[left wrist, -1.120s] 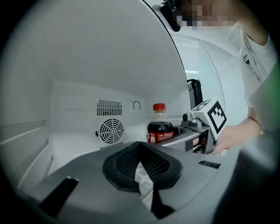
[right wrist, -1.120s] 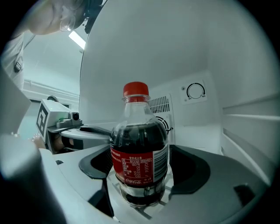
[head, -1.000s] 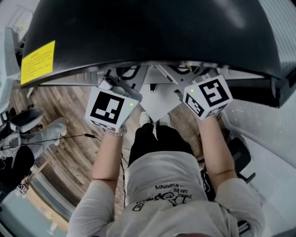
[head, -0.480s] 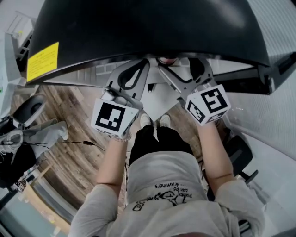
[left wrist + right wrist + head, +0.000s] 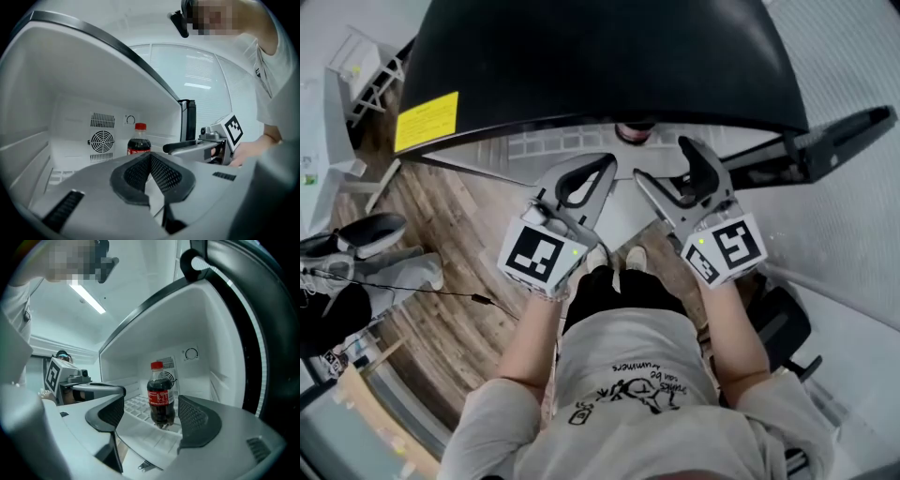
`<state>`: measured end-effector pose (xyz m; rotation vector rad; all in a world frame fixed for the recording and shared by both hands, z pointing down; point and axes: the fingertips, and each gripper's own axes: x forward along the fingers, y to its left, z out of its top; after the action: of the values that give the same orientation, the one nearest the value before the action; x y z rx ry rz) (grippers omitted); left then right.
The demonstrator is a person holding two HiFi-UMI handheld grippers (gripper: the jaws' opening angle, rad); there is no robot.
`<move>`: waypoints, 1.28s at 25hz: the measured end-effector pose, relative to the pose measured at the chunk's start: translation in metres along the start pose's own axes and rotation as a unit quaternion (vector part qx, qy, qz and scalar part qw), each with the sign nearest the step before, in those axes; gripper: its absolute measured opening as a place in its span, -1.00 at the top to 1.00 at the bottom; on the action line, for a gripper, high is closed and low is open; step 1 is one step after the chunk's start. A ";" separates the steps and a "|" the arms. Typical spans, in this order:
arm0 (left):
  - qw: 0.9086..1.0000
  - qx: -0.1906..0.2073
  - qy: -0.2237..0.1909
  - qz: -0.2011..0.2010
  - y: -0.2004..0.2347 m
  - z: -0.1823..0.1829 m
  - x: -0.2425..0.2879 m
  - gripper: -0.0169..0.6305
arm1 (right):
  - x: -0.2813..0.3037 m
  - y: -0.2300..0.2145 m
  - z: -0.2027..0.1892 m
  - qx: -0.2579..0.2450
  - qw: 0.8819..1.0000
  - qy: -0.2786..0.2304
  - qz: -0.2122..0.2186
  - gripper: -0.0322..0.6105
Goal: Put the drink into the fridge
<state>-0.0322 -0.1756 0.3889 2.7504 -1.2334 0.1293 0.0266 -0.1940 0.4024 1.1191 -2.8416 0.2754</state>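
Bottle (image 5: 635,132) mostly hidden under fridge top (image 5: 600,56), label (image 5: 160,398) txt too small

fridge (image 5: 215,324) mouth: wide open, easy way in | obstacle: bottle (image 5: 161,392) upright in the middle of the shelf (image 5: 133,404) | free room: bare either side of it | overhead: black top (image 5: 600,66) juts out above

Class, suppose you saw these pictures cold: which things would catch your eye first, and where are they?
A red-capped cola bottle stands upright on the white shelf inside the open fridge, in front of the round fan vent. The right gripper is open just outside, not touching the bottle. The left gripper beside it is shut and empty.
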 end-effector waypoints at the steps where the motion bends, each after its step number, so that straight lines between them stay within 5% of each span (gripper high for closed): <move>1: 1.000 -0.002 -0.001 -0.004 -0.005 0.002 -0.003 0.94 | -0.004 0.004 0.002 -0.001 1.000 0.001 0.002 -0.25; 18: 0.995 -0.009 -0.061 -0.076 -0.069 0.055 -0.048 0.94 | -0.064 0.059 0.054 0.004 0.998 -0.019 0.056 0.64; 32: 0.995 -0.030 -0.076 -0.056 -0.094 0.078 -0.068 0.94 | -0.088 0.097 0.100 -0.025 0.995 -0.045 0.081 0.73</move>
<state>-0.0051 -0.0748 0.2956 2.8118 -1.0933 -0.1281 0.0248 -0.0849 0.2791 0.9147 -3.0054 0.1677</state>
